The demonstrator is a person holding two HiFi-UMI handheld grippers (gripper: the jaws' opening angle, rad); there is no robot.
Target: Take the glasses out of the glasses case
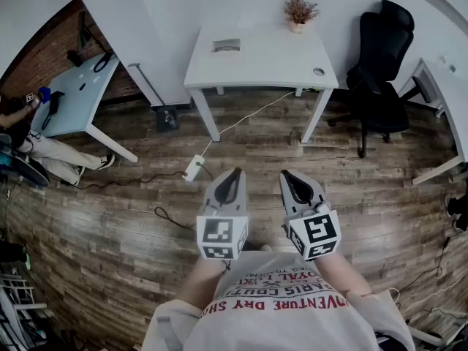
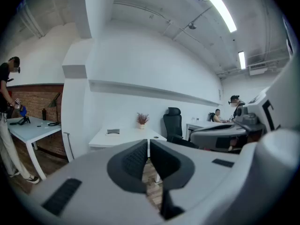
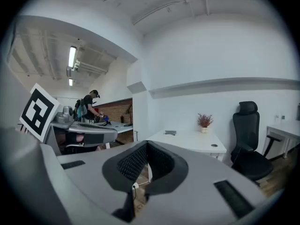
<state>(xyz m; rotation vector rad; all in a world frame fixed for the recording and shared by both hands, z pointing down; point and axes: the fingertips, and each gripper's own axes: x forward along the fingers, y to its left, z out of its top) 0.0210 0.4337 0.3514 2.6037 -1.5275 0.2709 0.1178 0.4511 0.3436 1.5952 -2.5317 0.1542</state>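
We held the left claw (image 1: 232,174) and the right claw (image 1: 290,175) side by side over the wooden floor (image 1: 131,225), well short of the white table (image 1: 278,61). Both had their jaws pressed together with nothing between them. The grey glasses case (image 1: 227,45) lay on the table toward its back edge, well apart from the potted plant (image 1: 299,9), with neither claw near it.

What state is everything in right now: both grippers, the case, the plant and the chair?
Left gripper: shut, empty.
Right gripper: shut, empty.
Case: lying flat on the desk, untouched; looks closed.
Plant: upright on the desk.
Chair: upright, unoccupied.
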